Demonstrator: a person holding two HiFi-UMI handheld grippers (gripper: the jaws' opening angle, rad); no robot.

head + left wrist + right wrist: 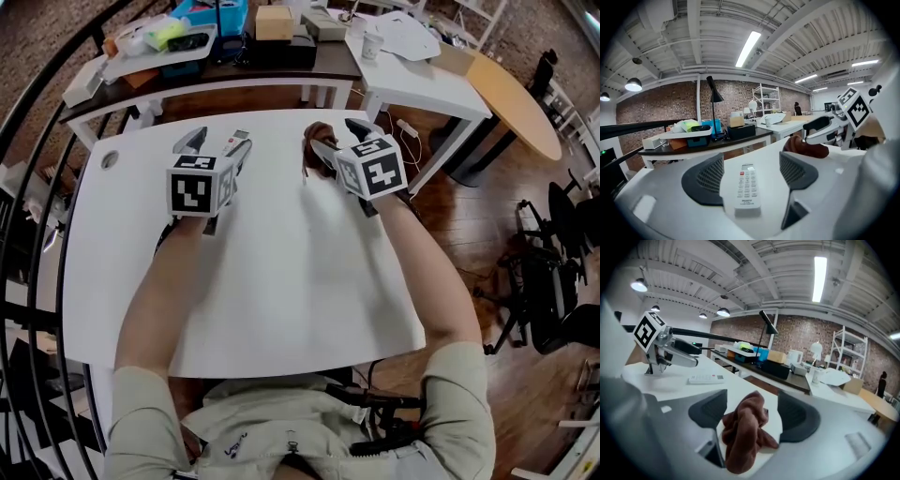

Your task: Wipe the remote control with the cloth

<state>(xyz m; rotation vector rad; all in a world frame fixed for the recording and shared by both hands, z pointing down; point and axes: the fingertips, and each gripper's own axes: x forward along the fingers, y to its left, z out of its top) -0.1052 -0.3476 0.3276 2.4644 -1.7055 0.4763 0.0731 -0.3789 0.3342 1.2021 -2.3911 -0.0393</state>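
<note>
The person is holding both grippers out over the white tabletop (281, 309), close to its far edge. The left gripper (216, 148) is standing with its jaws wide apart, and the white remote control (747, 185) is lying flat on the tabletop between them, buttons up and pointing lengthwise away from the gripper. There is bare table showing on either side of the remote, so neither pad is touching it and nothing is being held. The remote is sitting near the far edge, left of the middle. The right gripper (339, 141) is likewise standing wide open, with the brown cloth (745, 437) lying in a crumpled heap on the tabletop between its jaws. One fold is reaching close to one pad, but the pads are not pressing on the cloth. The cloth is resting near the middle of the far edge, to the right of the remote and apart from it. Beyond the far edge a dark side table (281, 64) is carrying a blue bin (211, 14) and a cardboard box (274, 22), and a black desk lamp (714, 96) is standing on it.
</note>
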